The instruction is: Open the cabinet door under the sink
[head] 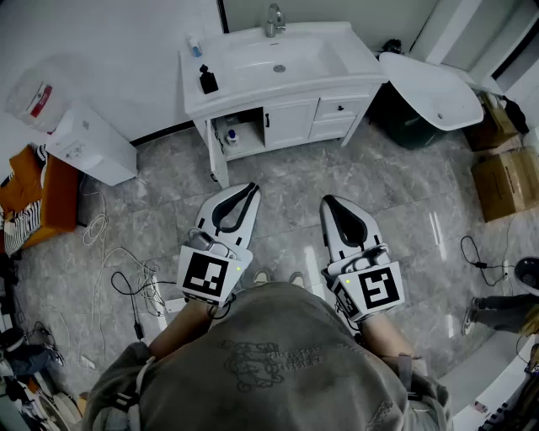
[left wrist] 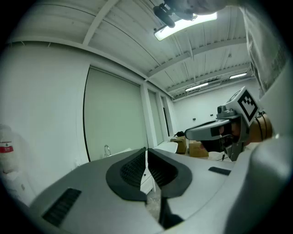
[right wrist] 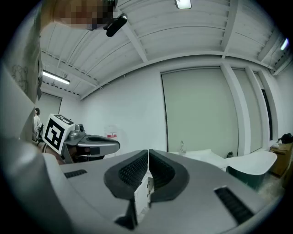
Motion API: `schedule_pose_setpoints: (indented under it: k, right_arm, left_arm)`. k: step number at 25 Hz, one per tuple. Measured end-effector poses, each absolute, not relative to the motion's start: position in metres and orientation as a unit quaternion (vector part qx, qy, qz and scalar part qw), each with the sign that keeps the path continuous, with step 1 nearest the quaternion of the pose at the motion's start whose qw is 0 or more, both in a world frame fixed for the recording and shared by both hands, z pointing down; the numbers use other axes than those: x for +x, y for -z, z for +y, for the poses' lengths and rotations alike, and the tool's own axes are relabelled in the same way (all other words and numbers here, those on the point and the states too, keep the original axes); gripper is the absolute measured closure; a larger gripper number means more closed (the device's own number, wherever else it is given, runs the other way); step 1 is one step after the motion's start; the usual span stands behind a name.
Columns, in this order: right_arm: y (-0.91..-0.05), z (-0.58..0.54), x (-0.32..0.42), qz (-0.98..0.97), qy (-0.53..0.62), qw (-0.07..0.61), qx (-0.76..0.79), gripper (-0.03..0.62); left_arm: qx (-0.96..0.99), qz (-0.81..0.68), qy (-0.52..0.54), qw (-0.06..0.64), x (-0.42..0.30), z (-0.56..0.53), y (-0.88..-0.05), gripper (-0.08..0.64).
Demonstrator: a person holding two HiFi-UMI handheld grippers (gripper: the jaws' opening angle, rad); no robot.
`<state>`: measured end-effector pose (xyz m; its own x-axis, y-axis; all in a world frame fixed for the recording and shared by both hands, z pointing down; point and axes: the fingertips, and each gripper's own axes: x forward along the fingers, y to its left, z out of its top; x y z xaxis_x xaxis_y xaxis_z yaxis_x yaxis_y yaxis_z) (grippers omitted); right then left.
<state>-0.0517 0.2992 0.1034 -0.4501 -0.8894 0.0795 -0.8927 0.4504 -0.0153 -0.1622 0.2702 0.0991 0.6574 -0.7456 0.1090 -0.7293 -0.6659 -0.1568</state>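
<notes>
Two grippers, both empty. The left gripper (head: 249, 189) and the right gripper (head: 328, 201) sit low in the centre of the head view, each with its jaws pressed together and nothing between them; their own views show the ribbed dark pads meeting tip to tip.

The white vanity (head: 199, 99) is at upper centre of the head view, well apart from both grippers. The sink (head: 278, 57) is a smooth rectangular basin with a chrome faucet (head: 274, 18) at its back. The cabinet door (head: 290, 124) is under the basin, shut flush, with a framed flat panel. A small dark handle (head: 267, 120) runs upright at its left edge. An open bay (head: 238, 135) to its left has a bottle inside, and a drawer (head: 341, 107) with a knob is to its right.

We judge the door to be a light, stiff, hinged panel that should swing easily. Its painted face looks slick, so the pads would slide on it. Take hold of the handle: the jaws must spread first, then pinch it crosswise and pull out. The hinges are likely on the right side, but we cannot see them.

The floor (head: 278, 189) is glossy grey marble-look tile.
</notes>
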Motion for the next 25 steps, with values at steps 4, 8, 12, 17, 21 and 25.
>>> schedule_pose_setpoints:
  k: [4,8,12,17,21,25]
  right_arm:
    - [-0.104,0.3,-0.046,-0.848,-0.033,0.013,0.529,0.563]
    - [-0.106,0.304,-0.035,-0.847,-0.035,0.015,0.53,0.563]
    - [-0.108,0.309,-0.023,-0.848,-0.037,0.007,0.529,0.563]
    - [-0.112,0.317,-0.004,-0.846,-0.039,0.005,0.531,0.563]
    - [-0.115,0.322,0.015,-0.849,-0.039,0.005,0.528,0.563]
    - [-0.114,0.325,0.033,-0.852,-0.037,0.001,0.523,0.563]
  left_arm:
    - [-0.911,0.402,0.083,0.052,-0.158,0.27,-0.102,0.534]
    - [-0.912,0.397,0.089,0.052,-0.148,0.273,-0.107,0.532]
    - [-0.912,0.396,0.093,0.054,-0.137,0.277,-0.109,0.532]
    - [-0.912,0.395,0.098,0.048,-0.119,0.281,-0.112,0.534]
    - [-0.912,0.396,0.098,0.036,-0.099,0.284,-0.115,0.532]
    - [-0.911,0.4,0.096,0.044,-0.08,0.29,-0.112,0.532]
